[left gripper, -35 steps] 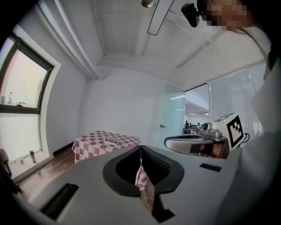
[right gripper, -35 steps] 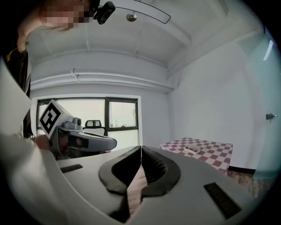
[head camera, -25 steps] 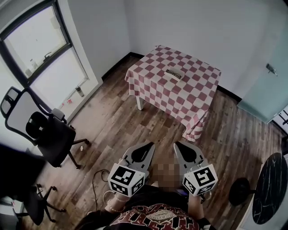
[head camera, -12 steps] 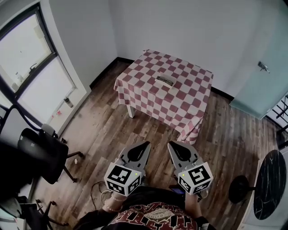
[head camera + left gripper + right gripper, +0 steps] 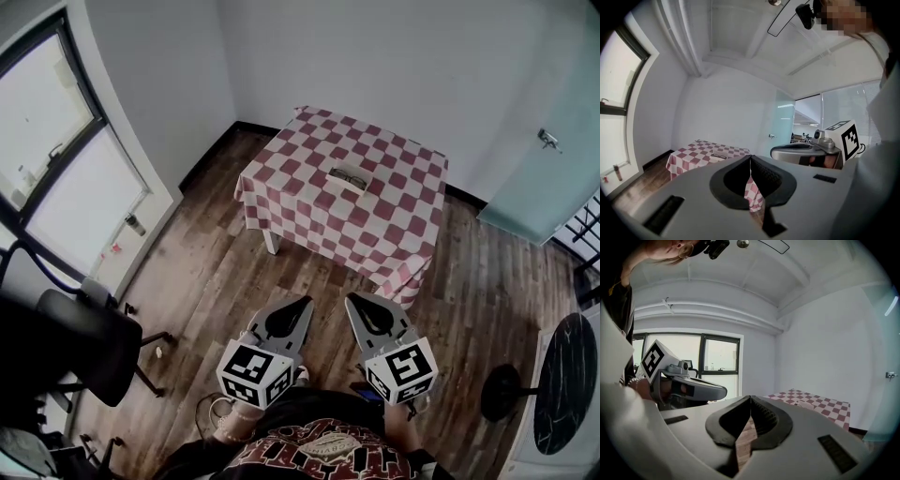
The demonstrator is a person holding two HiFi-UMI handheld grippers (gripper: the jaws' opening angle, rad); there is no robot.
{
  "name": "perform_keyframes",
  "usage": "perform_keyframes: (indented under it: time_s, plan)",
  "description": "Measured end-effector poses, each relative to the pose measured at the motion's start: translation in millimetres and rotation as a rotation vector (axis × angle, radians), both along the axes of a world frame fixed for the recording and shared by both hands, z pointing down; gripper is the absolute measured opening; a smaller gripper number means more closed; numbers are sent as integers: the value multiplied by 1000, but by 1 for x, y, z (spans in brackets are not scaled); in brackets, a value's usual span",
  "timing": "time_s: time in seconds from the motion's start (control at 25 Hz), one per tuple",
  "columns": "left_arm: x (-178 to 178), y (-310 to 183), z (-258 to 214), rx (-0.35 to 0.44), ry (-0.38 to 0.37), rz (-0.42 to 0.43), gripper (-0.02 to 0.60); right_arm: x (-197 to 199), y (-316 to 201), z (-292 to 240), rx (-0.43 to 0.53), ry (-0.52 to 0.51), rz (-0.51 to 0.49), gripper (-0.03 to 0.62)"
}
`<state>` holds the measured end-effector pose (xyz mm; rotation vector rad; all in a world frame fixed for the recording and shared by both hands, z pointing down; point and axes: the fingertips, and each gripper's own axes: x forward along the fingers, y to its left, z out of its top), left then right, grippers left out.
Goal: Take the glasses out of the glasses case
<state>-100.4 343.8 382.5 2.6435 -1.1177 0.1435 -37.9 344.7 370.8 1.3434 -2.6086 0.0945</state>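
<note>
The case point(image 5: 349, 176) is set on the table point(image 5: 398, 202), upper middle, well apart from the left gripper point(image 5: 305, 303) and right gripper point(image 5: 352, 301), both held low, jaws pressed together, empty.

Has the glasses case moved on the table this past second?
No. The glasses case keeps its middle spot on the checked tablecloth; only the view shifted.
</note>
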Motion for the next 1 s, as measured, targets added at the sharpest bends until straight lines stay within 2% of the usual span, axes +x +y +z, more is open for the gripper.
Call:
perform_keyframes:
  time_s: [0.4, 0.68, 1.0]
  plan:
    - [-6, -29, 4, -19, 5, 54, 11, -12, -27, 3, -10, -15, 42, 20]
    - [-8, -54, 16, -53, -2, 42, 11, -1, -56, 9, -35, -17, 69, 20]
    - [-2, -104, 15, -60, -1, 7, 11, 11, -110, 7, -33, -17, 45, 20]
